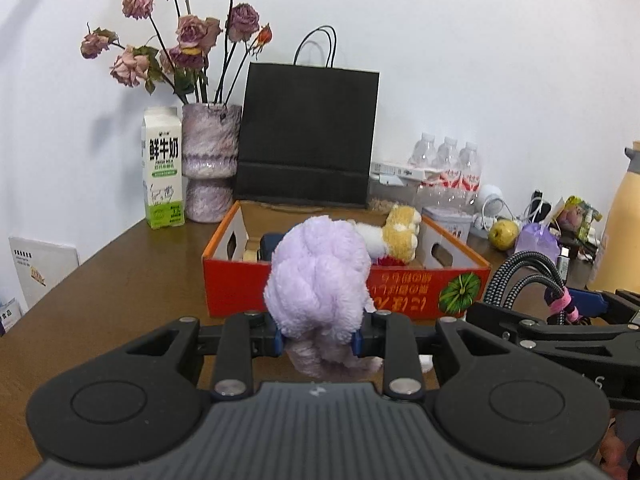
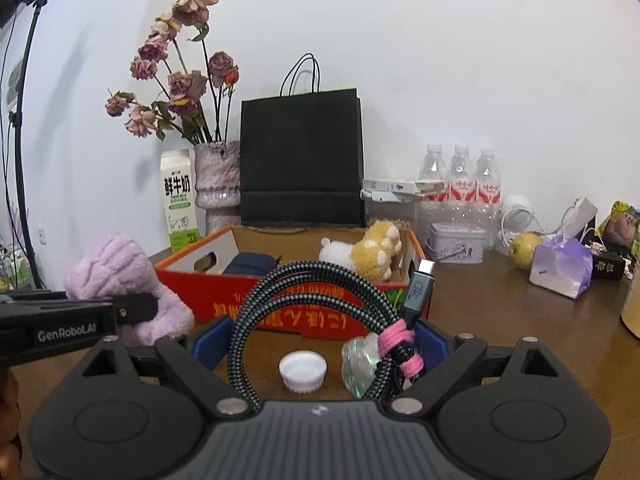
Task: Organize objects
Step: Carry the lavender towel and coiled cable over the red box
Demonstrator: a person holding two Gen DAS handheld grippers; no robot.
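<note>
Roughly halfway: yellow plush [image 1: 400,236] and dark pouch [image 2: 250,263] already in red box [image 1: 404,296] mid-table. Left tongs [image 1: 320,338] pinching purple plush [image 1: 320,280], right tongs [image 2: 320,344] spread wide around braided cable [image 2: 316,304], both just short of box. White cap [image 2: 303,371] left on front edge.

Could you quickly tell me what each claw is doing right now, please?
Left claw: shut on the purple plush toy.
Right claw: wide, holding the coiled braided cable.

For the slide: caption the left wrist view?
Left gripper clamps a purple plush before the red box.
</note>
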